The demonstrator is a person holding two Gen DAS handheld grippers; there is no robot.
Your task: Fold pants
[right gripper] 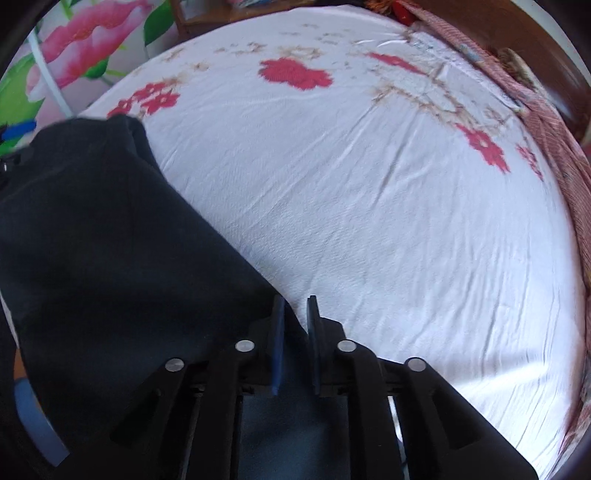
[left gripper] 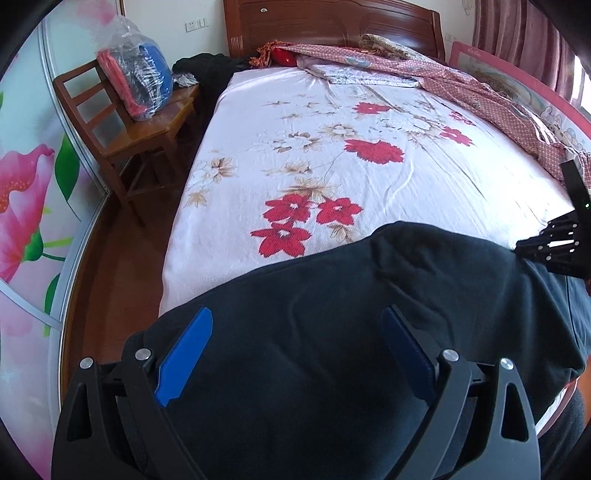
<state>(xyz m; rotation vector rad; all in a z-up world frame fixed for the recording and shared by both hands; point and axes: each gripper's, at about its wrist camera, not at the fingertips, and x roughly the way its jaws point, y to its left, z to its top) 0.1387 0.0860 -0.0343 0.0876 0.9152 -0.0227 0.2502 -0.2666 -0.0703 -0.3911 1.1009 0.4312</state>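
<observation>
Black pants lie across the near end of a bed with a white sheet printed with red flowers. My left gripper is open, its blue pads spread wide just above the pants. My right gripper is shut on the pants' edge, with dark cloth pinched between its nearly closed pads. The right gripper also shows at the right edge of the left wrist view, at the pants' far side.
A wooden chair with a plastic-wrapped bundle stands left of the bed. A red patterned blanket lies along the head and right side. A wooden headboard is at the back. A floral wardrobe door is at left.
</observation>
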